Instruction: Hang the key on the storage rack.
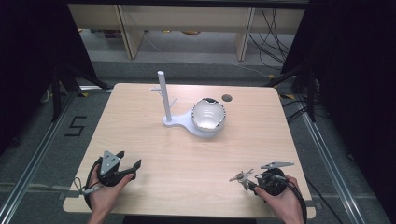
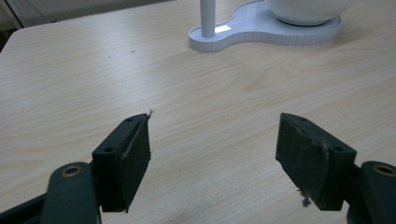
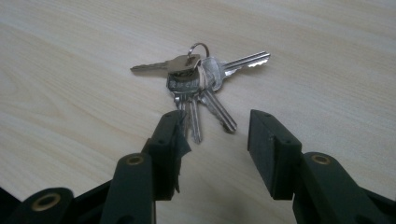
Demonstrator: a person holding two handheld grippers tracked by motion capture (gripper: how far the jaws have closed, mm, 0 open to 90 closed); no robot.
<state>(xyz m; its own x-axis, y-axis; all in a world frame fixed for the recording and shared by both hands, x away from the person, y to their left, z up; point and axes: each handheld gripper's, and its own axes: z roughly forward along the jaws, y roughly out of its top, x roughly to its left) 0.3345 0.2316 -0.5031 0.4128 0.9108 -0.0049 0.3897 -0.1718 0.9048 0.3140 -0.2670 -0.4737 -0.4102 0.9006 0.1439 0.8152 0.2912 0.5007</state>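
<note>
A bunch of several silver keys (image 3: 198,84) on a ring lies flat on the wooden table (image 1: 196,154), near its front right; in the high view the keys (image 1: 241,177) sit just left of my right gripper (image 1: 254,183). That right gripper (image 3: 217,140) is open, its jaws low over the table with the tips of two keys reaching between them. My left gripper (image 1: 128,163) rests at the front left, open wide with nothing in it; its own view shows the left gripper (image 2: 212,158) over bare wood. A white stand (image 1: 183,122) with an upright post (image 1: 162,95) carries a white bowl (image 1: 208,115) at the table's middle.
A small dark round hole (image 1: 227,98) marks the table's far right area. The stand's base (image 2: 261,32) lies ahead of the left gripper. Dark curtains, floor rails and wooden furniture legs surround the table.
</note>
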